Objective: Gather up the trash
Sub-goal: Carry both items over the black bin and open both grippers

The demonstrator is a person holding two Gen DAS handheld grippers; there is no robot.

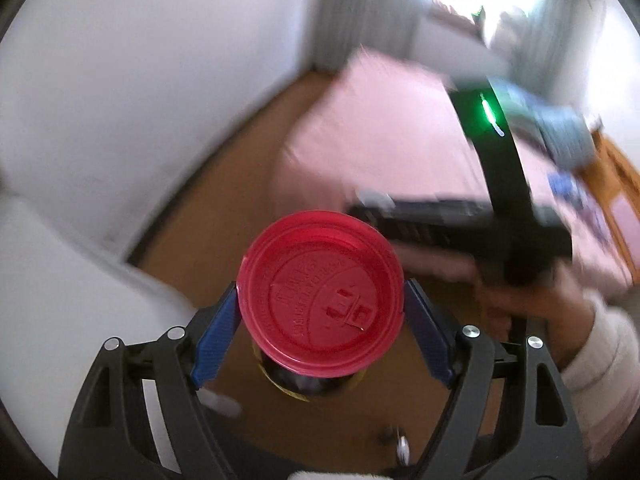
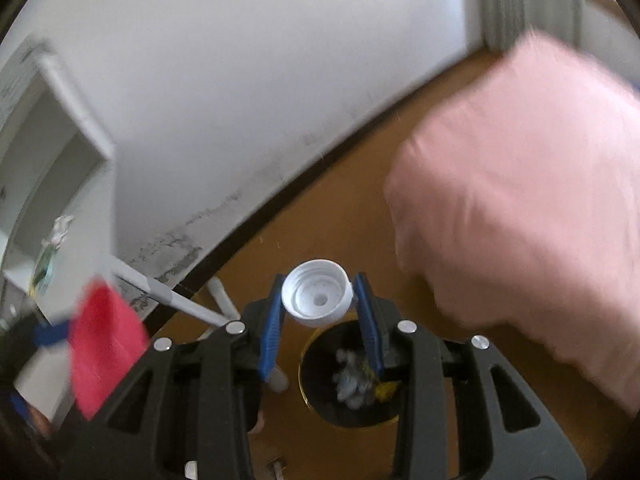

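Observation:
A round red plastic lid (image 1: 320,296) sits between the blue pads of my left gripper (image 1: 320,286), which is shut on its rim. In the right wrist view my right gripper (image 2: 320,280) is shut on a white screw cap (image 2: 318,300), hollow side facing the camera. Directly below both stands a black bin with a gold rim (image 2: 312,384); crumpled white and yellow scraps lie inside it. A sliver of the bin (image 1: 296,388) shows under the red lid. The red lid (image 2: 104,344) appears blurred at the left of the right wrist view.
A pink bed (image 2: 520,200) fills the right side above a brown wooden floor (image 2: 340,208). A white wall (image 2: 240,100) and a white shelf unit (image 2: 52,160) stand to the left. A person's hand and pale sleeve (image 1: 592,344) hold the other gripper's black body.

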